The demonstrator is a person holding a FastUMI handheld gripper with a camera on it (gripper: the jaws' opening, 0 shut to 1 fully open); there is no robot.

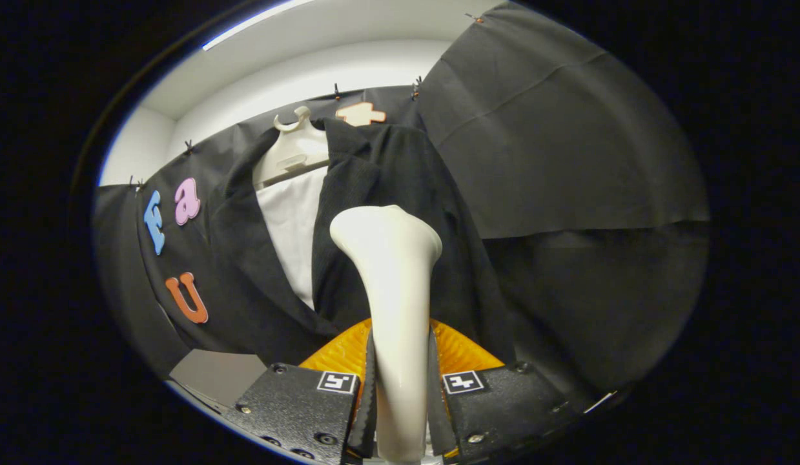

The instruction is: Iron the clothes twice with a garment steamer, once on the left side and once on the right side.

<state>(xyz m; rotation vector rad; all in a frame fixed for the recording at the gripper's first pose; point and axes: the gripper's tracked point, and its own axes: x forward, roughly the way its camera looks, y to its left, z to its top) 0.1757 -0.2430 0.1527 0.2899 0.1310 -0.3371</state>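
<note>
My gripper (400, 361) is shut on the white garment steamer (393, 290), both fingers pressing on its slim handle. The steamer's wide head rises beyond the fingers and stands against the right front panel of a black jacket (400, 194). The jacket hangs on a cream hanger (295, 145) against the booth wall, open over a white shirt (295, 226). Whether the steamer head touches the cloth is hard to tell.
An orange ribbed part (461, 352) shows just behind the fingers, low beside the steamer handle. A grey surface (212, 374) lies low to the left of the fingers. Black cloth wall (567, 161) stands to the right of the jacket.
</note>
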